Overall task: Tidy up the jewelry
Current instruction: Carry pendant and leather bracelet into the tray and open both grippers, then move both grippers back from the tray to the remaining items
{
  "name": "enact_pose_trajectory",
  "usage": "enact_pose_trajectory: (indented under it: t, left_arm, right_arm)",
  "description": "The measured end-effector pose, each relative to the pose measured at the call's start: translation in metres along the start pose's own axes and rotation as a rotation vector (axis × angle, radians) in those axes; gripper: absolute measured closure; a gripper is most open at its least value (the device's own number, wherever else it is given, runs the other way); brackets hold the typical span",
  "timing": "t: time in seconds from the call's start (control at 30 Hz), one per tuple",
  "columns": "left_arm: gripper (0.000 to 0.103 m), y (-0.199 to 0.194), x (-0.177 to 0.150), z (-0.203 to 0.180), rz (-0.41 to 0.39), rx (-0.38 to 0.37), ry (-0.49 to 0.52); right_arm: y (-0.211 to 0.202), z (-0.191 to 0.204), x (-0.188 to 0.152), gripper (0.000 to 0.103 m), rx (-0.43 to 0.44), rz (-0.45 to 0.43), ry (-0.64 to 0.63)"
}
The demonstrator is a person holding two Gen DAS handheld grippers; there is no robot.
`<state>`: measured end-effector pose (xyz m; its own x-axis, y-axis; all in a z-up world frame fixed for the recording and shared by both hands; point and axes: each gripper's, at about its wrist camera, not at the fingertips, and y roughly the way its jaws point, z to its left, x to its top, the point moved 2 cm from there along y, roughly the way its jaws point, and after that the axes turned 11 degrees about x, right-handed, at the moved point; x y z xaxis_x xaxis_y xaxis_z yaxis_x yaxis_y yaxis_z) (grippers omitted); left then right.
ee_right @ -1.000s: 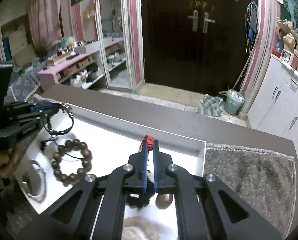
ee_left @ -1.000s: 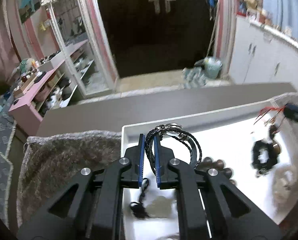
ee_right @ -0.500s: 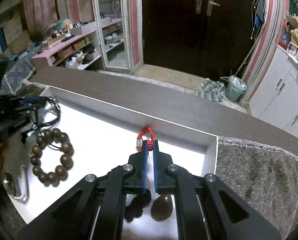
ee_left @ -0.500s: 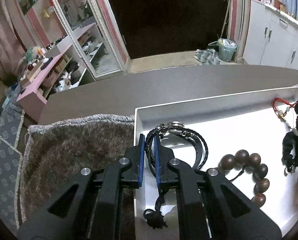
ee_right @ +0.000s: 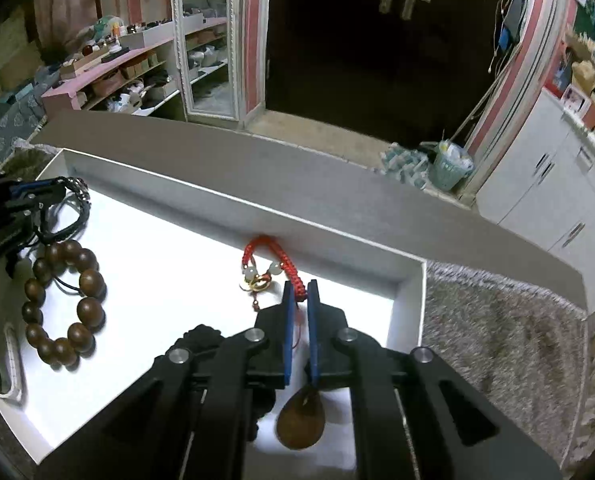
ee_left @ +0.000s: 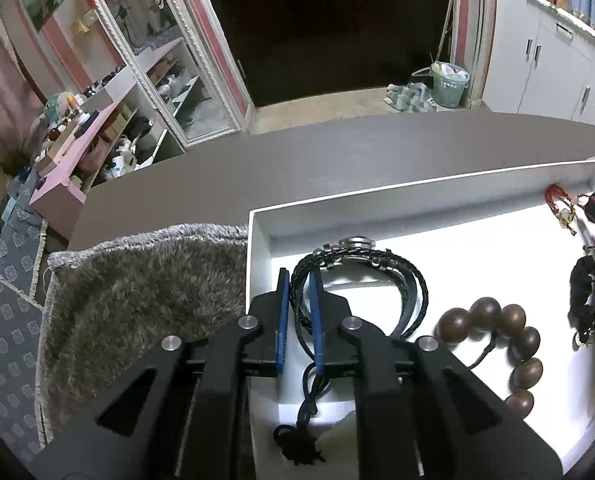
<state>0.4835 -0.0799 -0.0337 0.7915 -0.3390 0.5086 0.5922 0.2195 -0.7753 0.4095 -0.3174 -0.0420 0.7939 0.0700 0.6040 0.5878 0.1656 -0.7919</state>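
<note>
The left tool (ee_left: 299,292) pinches the limp black braided bracelet (ee_left: 377,276) at the white tray's (ee_left: 257,248) nine-o'clock side. The right tool (ee_right: 299,300) grips the red cord bracelet (ee_right: 269,256) toward three o'clock. Both look light and floppy, best held by the cord.

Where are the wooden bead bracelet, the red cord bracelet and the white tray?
wooden bead bracelet (ee_right: 91,281), right wrist view, on one large bead
red cord bracelet (ee_right: 289,270), right wrist view, on its braided cord
white tray (ee_left: 417,196), left wrist view, on its far wall

black cord bracelet (ee_left: 361,264) lowered onto tray (ee_left: 417,196) | red bracelet (ee_right: 273,260) lowered too
</note>
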Motion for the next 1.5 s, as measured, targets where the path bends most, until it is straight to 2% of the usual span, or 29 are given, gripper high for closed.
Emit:
enact_pose_trajectory:
  t: [0.27,0.3,0.33,0.37,0.4,0.67,0.93,0.97,1.0,1.13,1.27,1.33,1.43,1.5]
  left_arm:
    - [0.089,-0.003,0.001,0.002,-0.007,-0.033,-0.005]
    - [0.085,-0.004,0.000,0.002,-0.012,-0.035,-0.003]
    - [0.077,-0.007,-0.001,0.001,-0.018,-0.032,-0.004]
    - [0.068,-0.011,0.000,0.001,-0.034,-0.018,-0.008]
    - [0.062,-0.020,-0.004,0.002,-0.045,-0.025,-0.011]
    - [0.061,-0.051,0.002,0.004,-0.096,-0.025,-0.045]
    - [0.060,-0.120,-0.008,0.014,-0.211,-0.054,-0.085]
    - [0.059,-0.127,-0.011,0.015,-0.220,-0.057,-0.087]
    - [0.055,-0.138,-0.015,0.016,-0.236,-0.062,-0.091]
    - [0.045,-0.178,-0.044,0.023,-0.295,-0.087,-0.115]
    - [0.036,-0.206,-0.092,0.027,-0.336,-0.125,-0.138]
    - [0.030,-0.215,-0.115,0.032,-0.349,-0.118,-0.151]
    - [0.028,-0.224,-0.161,0.023,-0.360,-0.141,-0.148]
    - [0.028,-0.225,-0.186,0.010,-0.351,-0.156,-0.122]
  right_arm:
    - [-0.016,0.005,0.002,0.096,-0.022,-0.035,0.001]
    - [-0.019,0.005,0.003,0.092,-0.018,-0.042,0.004]
    - [-0.022,0.004,0.003,0.087,-0.017,-0.047,0.003]
    - [-0.026,0.005,0.004,0.073,-0.018,-0.058,0.001]
    - [-0.029,0.003,0.005,0.070,-0.015,-0.066,0.003]
    - [-0.056,0.005,0.010,0.070,-0.006,-0.119,0.016]
    - [-0.107,0.000,-0.001,0.070,-0.009,-0.188,0.028]
    - [-0.114,-0.001,-0.004,0.067,-0.010,-0.196,0.028]
    - [-0.125,-0.001,-0.010,0.064,-0.014,-0.207,0.027]
    - [-0.160,-0.001,-0.036,0.062,-0.018,-0.246,0.027]
    - [-0.193,0.003,-0.086,0.055,-0.014,-0.280,0.041]
    - [-0.199,0.007,-0.115,0.054,0.005,-0.282,0.048]
    - [-0.198,0.019,-0.152,0.054,0.036,-0.266,0.060]
    - [-0.193,0.025,-0.176,0.054,0.086,-0.253,0.086]
